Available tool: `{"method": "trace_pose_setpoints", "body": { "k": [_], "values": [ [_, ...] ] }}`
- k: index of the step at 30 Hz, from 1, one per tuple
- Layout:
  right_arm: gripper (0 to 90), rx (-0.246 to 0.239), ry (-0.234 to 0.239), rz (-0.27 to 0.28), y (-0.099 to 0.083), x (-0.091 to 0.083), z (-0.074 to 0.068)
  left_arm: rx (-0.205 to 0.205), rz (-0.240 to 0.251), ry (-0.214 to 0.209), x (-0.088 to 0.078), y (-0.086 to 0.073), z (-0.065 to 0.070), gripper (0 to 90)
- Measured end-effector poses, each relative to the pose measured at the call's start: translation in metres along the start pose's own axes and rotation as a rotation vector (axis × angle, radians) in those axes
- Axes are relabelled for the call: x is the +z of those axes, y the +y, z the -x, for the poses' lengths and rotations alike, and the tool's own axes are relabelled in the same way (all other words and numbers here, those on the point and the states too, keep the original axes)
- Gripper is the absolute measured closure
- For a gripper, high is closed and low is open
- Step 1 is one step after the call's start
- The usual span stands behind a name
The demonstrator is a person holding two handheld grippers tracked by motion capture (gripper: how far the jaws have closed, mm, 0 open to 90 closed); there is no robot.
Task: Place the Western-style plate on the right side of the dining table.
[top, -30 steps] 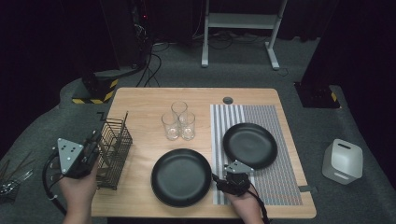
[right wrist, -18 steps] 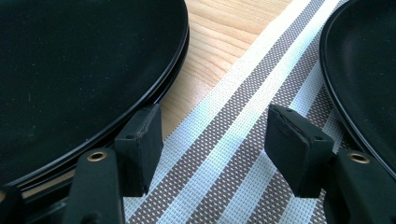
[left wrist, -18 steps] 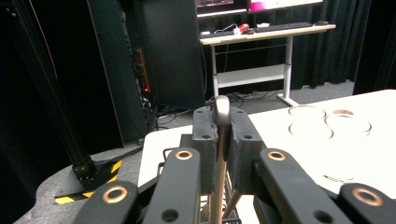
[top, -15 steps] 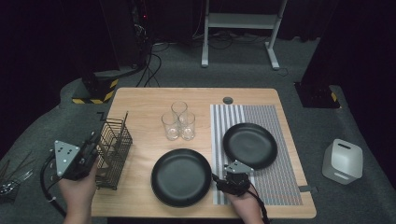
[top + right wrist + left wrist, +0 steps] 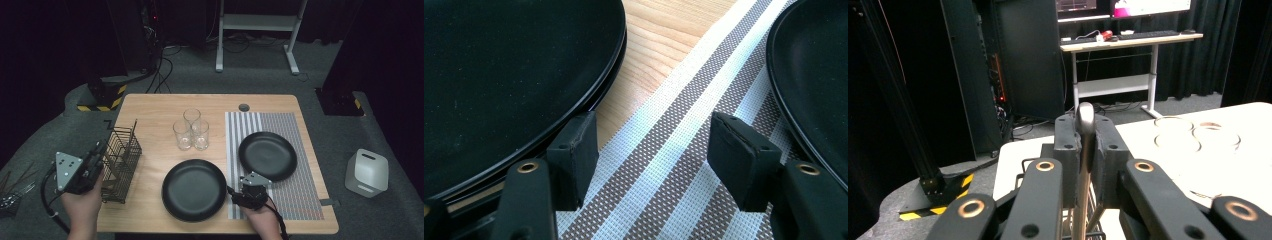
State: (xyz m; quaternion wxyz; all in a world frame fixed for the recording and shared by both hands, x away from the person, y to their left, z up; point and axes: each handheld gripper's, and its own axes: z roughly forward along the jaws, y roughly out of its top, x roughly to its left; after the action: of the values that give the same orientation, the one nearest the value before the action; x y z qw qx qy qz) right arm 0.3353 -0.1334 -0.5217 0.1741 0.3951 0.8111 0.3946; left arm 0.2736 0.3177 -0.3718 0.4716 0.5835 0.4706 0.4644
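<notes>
My left gripper (image 5: 1085, 150) is clamping a thin silver metal utensil handle (image 5: 1084, 122), held upright over the black wire cutlery basket (image 5: 121, 162) at the table's left edge. My right gripper (image 5: 654, 150) is sitting open on the striped woven placemat (image 5: 684, 125), gripping nothing, left pad tucked against the near round black plate (image 5: 499, 75).

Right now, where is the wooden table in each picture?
High view: the wooden table fills the middle.
Left gripper view: its pale top lies at the right, under three drinking glasses.
Right gripper view: a wood strip at top centre, between the near black plate and the striped mat.
Shared landmark: the table's own wood top.
</notes>
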Motion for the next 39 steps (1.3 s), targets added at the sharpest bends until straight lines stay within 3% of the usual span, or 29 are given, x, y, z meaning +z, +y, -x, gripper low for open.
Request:
{"method": "trace_pose_setpoints", "body": {
  "k": [21, 35, 39],
  "values": [
    [37.6, 0.008, 0.004, 0.001, 0.000, 0.000, 0.000, 0.000, 0.052, -0.006, -0.008, 0.011, -0.002, 83.1],
    [37.1, 0.007, 0.004, 0.002, 0.000, 0.000, 0.000, -0.021, 0.100, -0.016, -0.014, 0.017, -0.007, 83.2],
    [35.7, 0.005, -0.001, 0.002, 0.000, -0.001, 0.000, -0.044, 0.119, -0.023, -0.017, 0.018, -0.009, 83.2]
  ]
}}
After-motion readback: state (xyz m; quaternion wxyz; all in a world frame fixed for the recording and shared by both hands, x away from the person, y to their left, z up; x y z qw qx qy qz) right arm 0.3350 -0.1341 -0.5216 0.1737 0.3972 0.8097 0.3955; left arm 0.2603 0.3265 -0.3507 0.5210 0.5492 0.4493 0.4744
